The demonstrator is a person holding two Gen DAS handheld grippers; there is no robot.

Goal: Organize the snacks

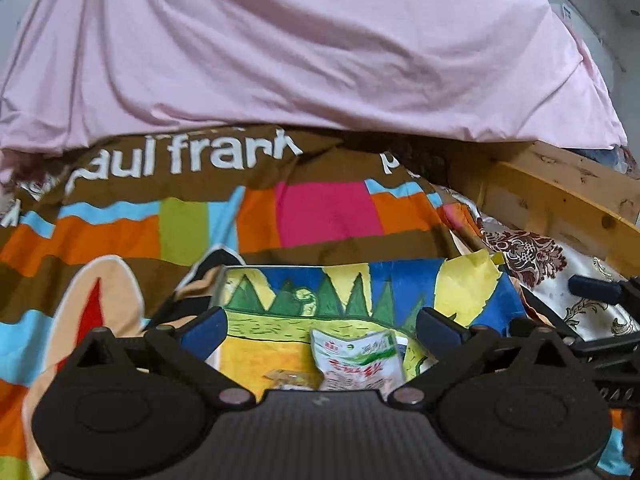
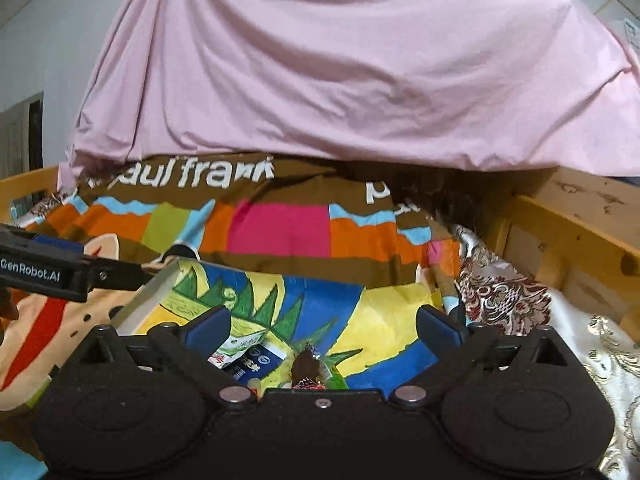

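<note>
Snack packet (image 1: 357, 360) on painted box (image 1: 280, 300), pink sheet (image 1: 320, 40) behind

box (image 1: 280, 300) sits on the blanket (image 1: 328, 216) | snack packet (image 1: 356, 360) lies in the box, near its front | sheet (image 1: 300, 40) piled up behind the blanket | wooden rail (image 1: 560, 196) off to the right | patterned cloth (image 1: 536, 256) between box and rail

Matt pink cloth sheet (image 1: 320, 40), printed cotton quilt (image 1: 328, 216), knotty bare wood bed frame (image 1: 560, 188), glossy plastic snack packet (image 1: 356, 360), painted box (image 2: 384, 320).
</note>
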